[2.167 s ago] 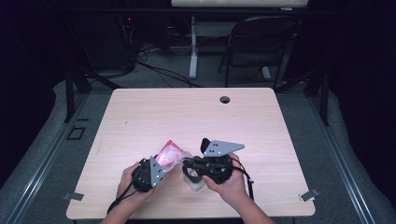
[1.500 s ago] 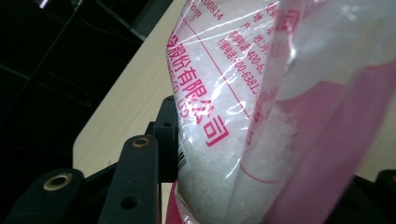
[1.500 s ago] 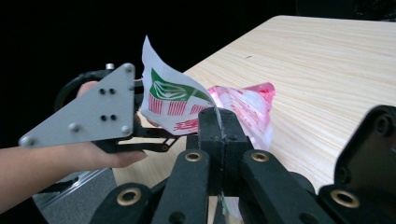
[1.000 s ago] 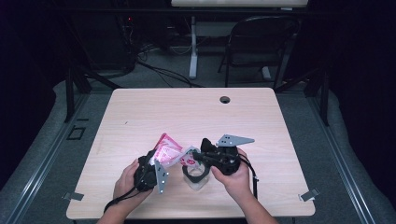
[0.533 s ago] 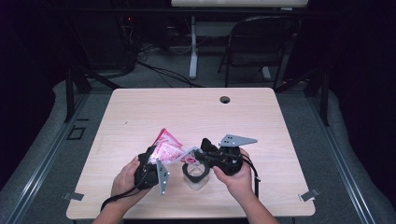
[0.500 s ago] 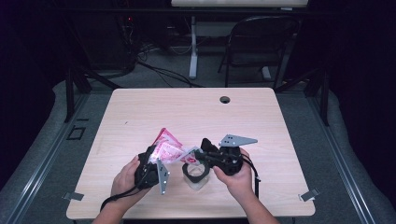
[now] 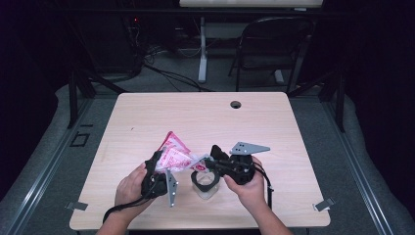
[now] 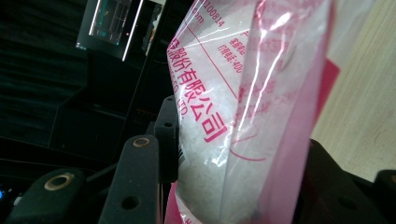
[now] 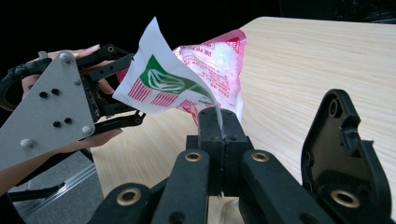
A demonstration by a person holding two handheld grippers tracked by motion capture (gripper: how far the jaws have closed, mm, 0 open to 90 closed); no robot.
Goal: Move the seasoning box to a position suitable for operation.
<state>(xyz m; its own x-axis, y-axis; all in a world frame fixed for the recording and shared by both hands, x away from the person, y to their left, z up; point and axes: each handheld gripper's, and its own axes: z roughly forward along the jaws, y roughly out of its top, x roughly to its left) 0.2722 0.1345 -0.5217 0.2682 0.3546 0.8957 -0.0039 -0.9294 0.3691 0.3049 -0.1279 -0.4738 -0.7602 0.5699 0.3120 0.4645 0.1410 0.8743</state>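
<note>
- The person's left gripper (image 7: 159, 169) is clenching a pink-and-clear plastic bag (image 7: 173, 152) of white grains, holding it up off the wooden table (image 7: 274, 127), over the near middle of the tabletop.
- In the left gripper view the bag (image 8: 243, 107) is standing between the two black jaws, its clear face with pink printed characters turned toward the camera and the white grains sitting in its lower part; the jaws are pressing on it from both sides.
- The right gripper (image 7: 211, 157) is pinching a corner of the same bag, its jaws closed tight together on the thin plastic.
- In the right gripper view, that corner, a white flap with a green and red printed mark (image 9: 161, 86), is rising from the shut jaws and curling to the left, while the pink body of the bag (image 9: 217, 70) is hanging behind it.
- That view is also showing the left gripper (image 9: 116, 88) farther off at the left, with its grey three-cornered plate (image 9: 49, 109) turned to the camera and the person's fingers (image 9: 86, 50) wrapping around it.
- In the high view the two grippers are facing each other just beside one another, with the bag stretching between them.
- A small clear container (image 7: 205, 186) is sitting on the table just under the right gripper, near the front edge.
- Both hands are coming in from the bottom of the high view, the left hand (image 7: 131, 188) gripping its tool's body and the right hand (image 7: 249, 188) doing the same.
- A dark round hole (image 7: 236, 105) is showing in the tabletop near its far edge, well apart from the grippers.
</note>
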